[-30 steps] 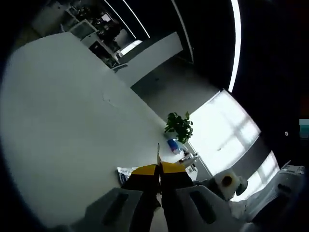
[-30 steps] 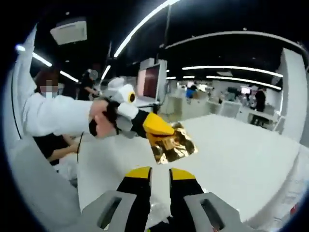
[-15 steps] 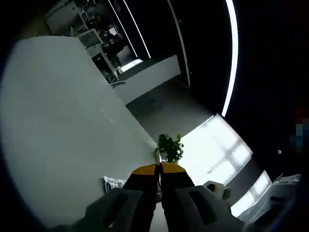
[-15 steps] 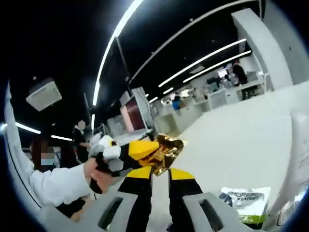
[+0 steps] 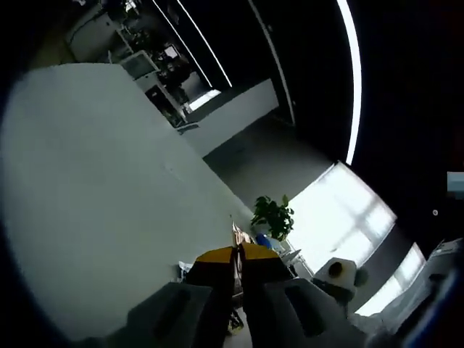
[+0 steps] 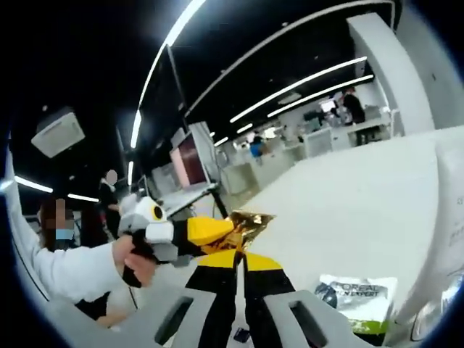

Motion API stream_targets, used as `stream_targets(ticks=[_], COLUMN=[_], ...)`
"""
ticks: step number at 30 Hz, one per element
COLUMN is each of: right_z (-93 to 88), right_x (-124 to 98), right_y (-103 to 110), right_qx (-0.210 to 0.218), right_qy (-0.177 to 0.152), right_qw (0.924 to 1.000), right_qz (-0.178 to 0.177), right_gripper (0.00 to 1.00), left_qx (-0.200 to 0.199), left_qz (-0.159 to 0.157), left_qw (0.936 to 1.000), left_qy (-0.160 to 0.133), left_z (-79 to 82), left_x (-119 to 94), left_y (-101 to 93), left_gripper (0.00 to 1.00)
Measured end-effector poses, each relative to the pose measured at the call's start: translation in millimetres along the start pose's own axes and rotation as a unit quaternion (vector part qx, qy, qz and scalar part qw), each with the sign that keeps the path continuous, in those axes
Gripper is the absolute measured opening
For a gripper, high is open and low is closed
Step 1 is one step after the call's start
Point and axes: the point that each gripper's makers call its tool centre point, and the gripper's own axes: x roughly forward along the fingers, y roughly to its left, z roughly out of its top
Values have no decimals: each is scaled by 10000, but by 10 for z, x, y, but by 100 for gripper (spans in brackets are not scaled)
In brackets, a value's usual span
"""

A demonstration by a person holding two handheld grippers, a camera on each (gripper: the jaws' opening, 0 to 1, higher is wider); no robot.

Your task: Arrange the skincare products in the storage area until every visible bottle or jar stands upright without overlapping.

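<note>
Since half a second ago the right gripper (image 6: 241, 255) has brought its jaws nearly together, and the gold foil sachet (image 6: 245, 225) now sits just above their tips. The left gripper (image 6: 210, 230), held in a hand (image 6: 130, 255), pinches that crinkled, shiny sachet by one edge. In the left gripper view, the left gripper's (image 5: 238, 253) jaws are pressed together on a thin sliver of the sachet (image 5: 236, 234), mostly hidden. A flat white packet (image 6: 357, 295) with printed lettering lies on the white table (image 6: 362, 210), cut off at the lower edge.
</note>
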Motion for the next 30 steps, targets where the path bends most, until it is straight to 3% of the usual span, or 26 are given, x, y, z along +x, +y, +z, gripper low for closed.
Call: stream_targets(ticks=[4,7,11,15,20,24,28,30], right_z=[-135,-250,-378,-457,-621,-704,-759,-793], right_x=[36,83,146,159,217,253,271,284], right_y=[-48,-87,-165,-219,-324,-373,-430,-439], right_qx=[-232,-369,-534,-657,-785,-876,-906,-938], right_qy=[221,407,616,768,1015,1133,1225,1276], right_qw=[9995,9984,9965,9945,9911,9889,9873,9863], right_qz=[-79,-125,-204,-259,-355,-393,-449,-451], right_gripper=[0,0,0,0,0,0,0,0], left_qx=[459,1026,1300,1713,2298,2330,2575,2577], left_qz=[296,582,751,925,1134,1238,1375,1412], left_qw=[9982,9916,9854,9749,9563,9521,9422,9409], left_qy=[250,534,808,1076,1411,1547,1646,1685], left_z=[-94,-182,-184,-237,-346,-456,-522,-555], left_x=[9,29,53,67,126,153,155,159], left_y=[147,268,416,511,622,642,679,707], left_gripper=[0,0,0,0,0,0,0,0])
